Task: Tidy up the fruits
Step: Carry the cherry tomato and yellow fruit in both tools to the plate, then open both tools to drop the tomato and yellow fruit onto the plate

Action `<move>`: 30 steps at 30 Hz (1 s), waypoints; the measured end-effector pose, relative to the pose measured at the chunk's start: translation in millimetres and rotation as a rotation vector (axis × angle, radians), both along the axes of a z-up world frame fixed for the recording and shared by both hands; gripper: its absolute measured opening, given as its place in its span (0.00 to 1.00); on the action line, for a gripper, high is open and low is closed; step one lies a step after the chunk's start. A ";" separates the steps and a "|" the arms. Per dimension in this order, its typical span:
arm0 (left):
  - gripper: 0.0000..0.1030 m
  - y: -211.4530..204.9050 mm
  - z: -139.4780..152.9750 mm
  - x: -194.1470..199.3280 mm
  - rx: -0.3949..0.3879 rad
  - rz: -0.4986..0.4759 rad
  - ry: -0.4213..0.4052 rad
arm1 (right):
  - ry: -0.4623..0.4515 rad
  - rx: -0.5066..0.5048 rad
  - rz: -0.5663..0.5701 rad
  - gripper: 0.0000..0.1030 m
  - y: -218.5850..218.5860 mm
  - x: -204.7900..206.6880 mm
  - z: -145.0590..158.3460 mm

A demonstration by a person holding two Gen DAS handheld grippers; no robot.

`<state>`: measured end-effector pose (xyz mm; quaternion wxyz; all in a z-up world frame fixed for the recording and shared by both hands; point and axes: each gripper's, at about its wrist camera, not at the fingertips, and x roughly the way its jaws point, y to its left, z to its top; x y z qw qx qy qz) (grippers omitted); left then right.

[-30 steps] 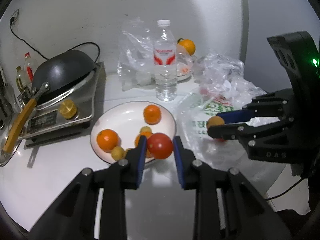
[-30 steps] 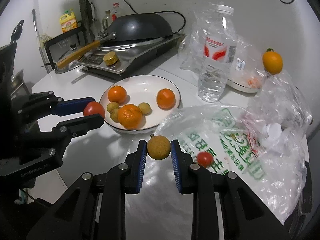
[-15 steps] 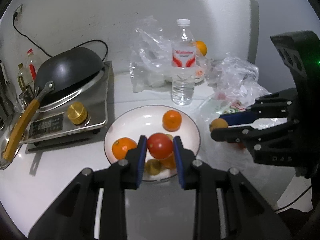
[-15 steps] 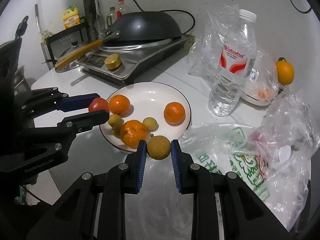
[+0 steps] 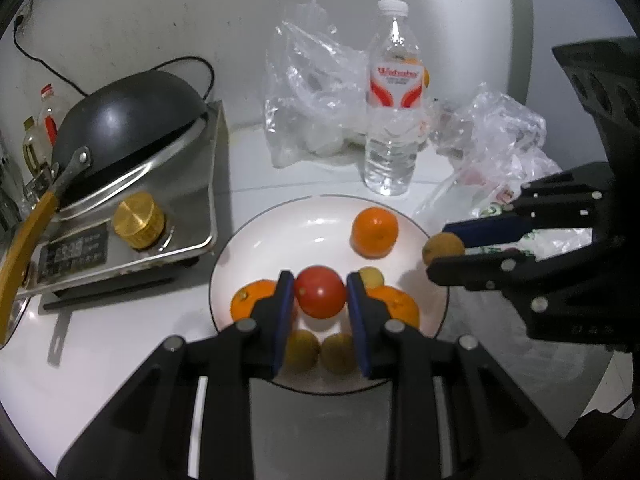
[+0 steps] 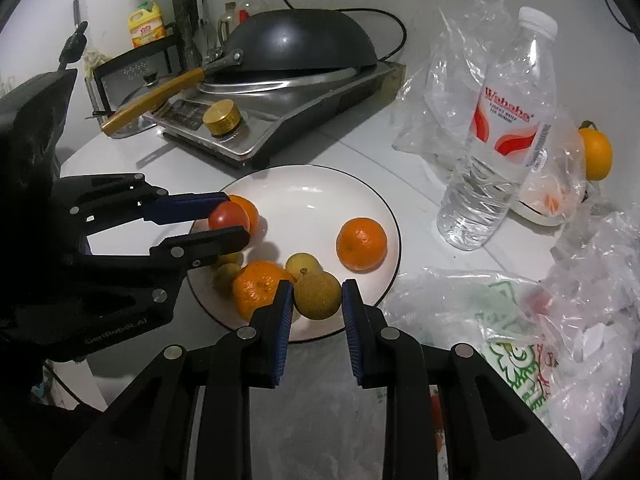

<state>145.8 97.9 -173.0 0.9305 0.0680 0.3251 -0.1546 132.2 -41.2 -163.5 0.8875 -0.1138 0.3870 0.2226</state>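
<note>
My left gripper (image 5: 320,294) is shut on a red tomato (image 5: 320,297) and holds it over the near side of the white plate (image 5: 304,220). In the right wrist view the same tomato (image 6: 229,217) hangs above the plate's left rim (image 6: 360,184). My right gripper (image 6: 317,298) is shut on a brownish-yellow round fruit (image 6: 318,295), held over the plate's front edge; the left wrist view shows that fruit (image 5: 443,247) at the plate's right rim. On the plate lie three oranges (image 6: 361,244) and a few small yellow fruits (image 6: 303,264).
A water bottle (image 6: 500,140) stands behind the plate to the right. Crumpled plastic bags (image 6: 540,312) cover the right side, with a red fruit inside. An orange (image 6: 596,154) sits far right. A cooker with a black wok (image 6: 296,46) stands at the back left.
Both grippers have moved forward over the plate, each still holding its fruit. The plate now lies under the fingertips; the printed bag has slid off to the right.
</note>
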 end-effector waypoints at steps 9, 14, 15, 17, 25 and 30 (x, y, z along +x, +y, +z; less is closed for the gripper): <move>0.27 -6.2 -15.0 14.4 0.027 -0.009 0.033 | 0.041 -0.008 0.008 0.26 2.7 16.8 -16.0; 0.28 -4.8 -15.3 16.6 0.013 -0.007 0.035 | 0.051 -0.005 0.001 0.26 3.0 21.2 -18.8; 0.28 -4.4 -15.2 16.5 0.009 -0.006 0.035 | 0.055 -0.006 -0.001 0.26 3.2 21.7 -19.5; 0.28 -3.4 -14.7 16.3 0.004 -0.005 0.034 | 0.061 -0.011 -0.001 0.26 3.5 21.8 -20.1; 0.31 -0.1 -6.5 6.5 -0.018 0.010 0.017 | 0.025 0.001 -0.026 0.26 -1.6 11.6 -6.6; 0.32 -4.4 1.8 -5.9 -0.022 0.000 -0.001 | -0.007 0.002 -0.047 0.26 -9.7 -5.1 5.8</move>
